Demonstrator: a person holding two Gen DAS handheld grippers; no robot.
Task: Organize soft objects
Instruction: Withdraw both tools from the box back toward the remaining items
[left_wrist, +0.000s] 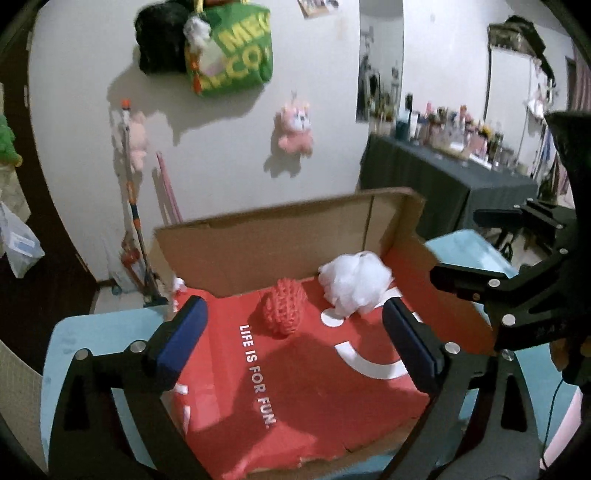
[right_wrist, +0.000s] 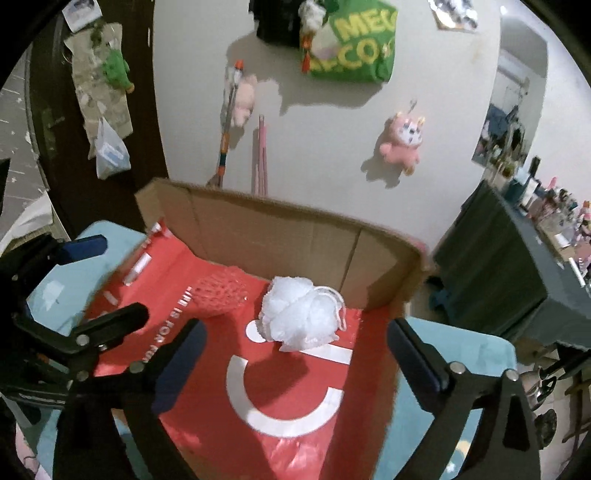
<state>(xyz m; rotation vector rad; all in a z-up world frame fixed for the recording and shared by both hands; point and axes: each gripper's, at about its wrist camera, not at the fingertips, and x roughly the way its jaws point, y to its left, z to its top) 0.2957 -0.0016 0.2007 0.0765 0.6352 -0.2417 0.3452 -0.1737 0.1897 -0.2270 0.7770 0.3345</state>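
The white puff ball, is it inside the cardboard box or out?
Inside. The white puff lies on the box's red floor, beside the red mesh ball, before the cardboard box's brown back wall.

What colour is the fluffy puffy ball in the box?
White. The fluffy ball shows best in the right wrist view, beside a red knobbly ball.

Right hand-held gripper hung over the red sheet in the cardboard box, jaws wide, nothing between them. White mesh puff lay near the box's back wall, red knit ball just beside it to the left. Left hand-held gripper showed at left edge, also spread. Light blue bench under the box.
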